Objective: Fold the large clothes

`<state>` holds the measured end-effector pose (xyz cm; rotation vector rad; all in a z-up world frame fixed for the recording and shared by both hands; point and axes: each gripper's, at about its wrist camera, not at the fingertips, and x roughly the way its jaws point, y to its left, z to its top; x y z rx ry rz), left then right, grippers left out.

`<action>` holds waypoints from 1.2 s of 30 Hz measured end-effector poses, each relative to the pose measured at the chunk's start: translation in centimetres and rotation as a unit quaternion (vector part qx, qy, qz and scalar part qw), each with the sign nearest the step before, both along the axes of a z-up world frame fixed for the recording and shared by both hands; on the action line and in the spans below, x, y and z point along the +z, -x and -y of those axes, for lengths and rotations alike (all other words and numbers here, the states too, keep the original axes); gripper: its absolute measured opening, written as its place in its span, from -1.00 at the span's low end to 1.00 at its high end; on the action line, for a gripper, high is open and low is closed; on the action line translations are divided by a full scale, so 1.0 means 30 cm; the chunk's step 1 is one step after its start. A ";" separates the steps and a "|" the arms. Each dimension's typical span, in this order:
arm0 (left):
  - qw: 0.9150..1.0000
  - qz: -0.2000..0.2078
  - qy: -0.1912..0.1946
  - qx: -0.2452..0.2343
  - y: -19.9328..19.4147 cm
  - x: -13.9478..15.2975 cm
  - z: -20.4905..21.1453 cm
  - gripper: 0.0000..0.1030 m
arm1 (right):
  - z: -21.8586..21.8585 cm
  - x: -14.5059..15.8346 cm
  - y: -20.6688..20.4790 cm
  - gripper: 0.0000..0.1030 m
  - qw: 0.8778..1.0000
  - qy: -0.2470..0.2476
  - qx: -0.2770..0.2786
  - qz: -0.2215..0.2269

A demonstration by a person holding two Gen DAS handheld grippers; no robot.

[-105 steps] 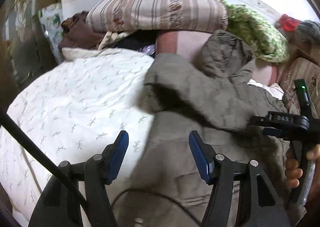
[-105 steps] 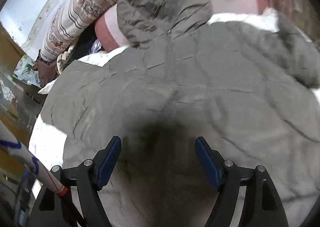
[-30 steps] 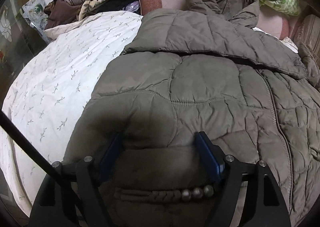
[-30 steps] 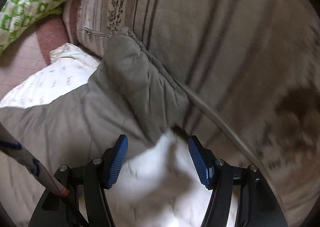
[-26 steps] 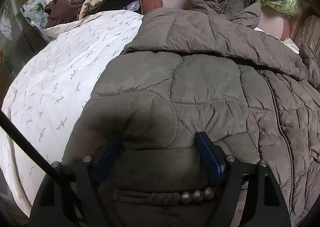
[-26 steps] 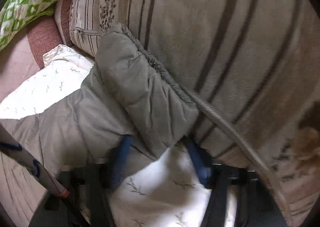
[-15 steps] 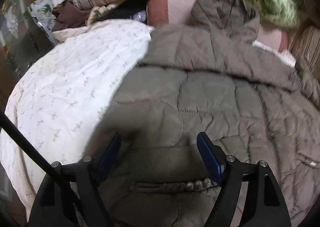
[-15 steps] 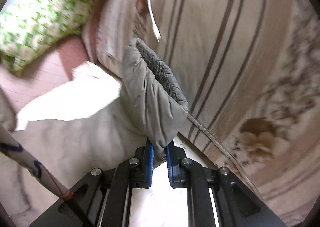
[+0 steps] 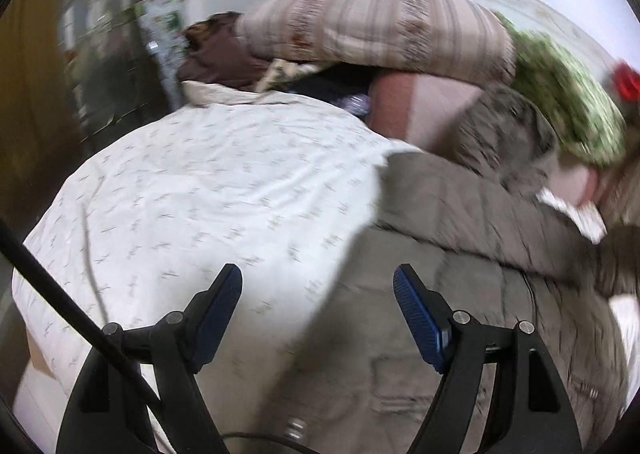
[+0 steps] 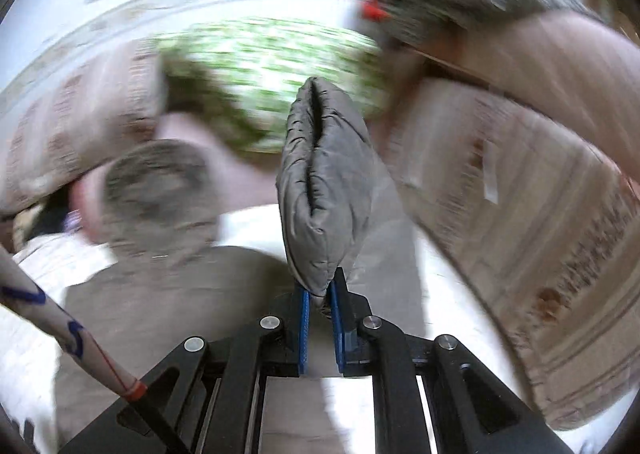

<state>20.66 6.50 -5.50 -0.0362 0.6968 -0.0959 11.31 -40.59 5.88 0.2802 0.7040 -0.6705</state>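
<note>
On the bed lies a big puffy brown coat [image 9: 460,294]. It covers the right part of the white sheet [image 9: 208,190], which has tiny twig marks all over it. The coat's hood [image 9: 504,134] sits at the far end, up against a pink pillow [image 9: 420,102].

One sleeve [image 10: 324,182] of the coat is up in the air. The right gripper [image 10: 319,308] pinches the sleeve near its end, with the two blue pads pressed close on the cloth. The cuff sticks up past the pads, and its opening shows as a dark slit at the top. Below it, in the right wrist view, the rest of the coat lies flat on the bed.

The left gripper [image 9: 318,302] hangs over the near edge of the coat, where the coat meets the sheet. Its blue pads [image 9: 416,318] stand wide apart and hold nothing. A black cable [image 9: 72,306] runs across the left side of that view.

At the head of the bed is a pile of soft things. A striped quilt [image 9: 376,26] lies on top of the pink pillow. A green and white blanket [image 9: 560,94] is next to it on the right. Something brown [image 9: 216,54] is bunched up on the left. Something small and red [image 9: 626,78] shows at the far right, too blurry to name. Both views are blurry.
</note>
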 end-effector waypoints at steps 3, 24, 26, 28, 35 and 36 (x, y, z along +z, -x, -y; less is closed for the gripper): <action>0.999 0.011 0.012 0.043 -0.028 0.014 -0.094 0.50 | -0.180 0.027 -0.143 -0.80 0.998 -0.011 0.062 0.011; 0.996 -0.015 0.011 0.091 -0.139 -0.026 -0.215 0.50 | -0.860 -0.623 -0.767 -0.71 0.956 -0.113 0.244 -0.121; 0.996 -0.026 0.010 0.086 -0.153 -0.039 -0.205 0.50 | -0.866 -0.653 -0.774 -0.61 0.956 -0.111 0.240 -0.126; 0.996 -0.037 0.012 0.083 -0.161 -0.050 -0.201 0.50 | -0.869 -0.640 -0.757 -0.12 0.953 -0.112 0.252 -0.124; 0.995 -0.057 0.030 0.078 -0.159 -0.075 -0.202 0.50 | -0.874 -0.490 -0.615 0.28 0.954 -0.072 0.285 -0.064; 0.995 -0.060 0.031 0.075 -0.161 -0.079 -0.200 0.50 | -0.867 -0.485 -0.616 0.28 0.957 -0.063 0.275 -0.062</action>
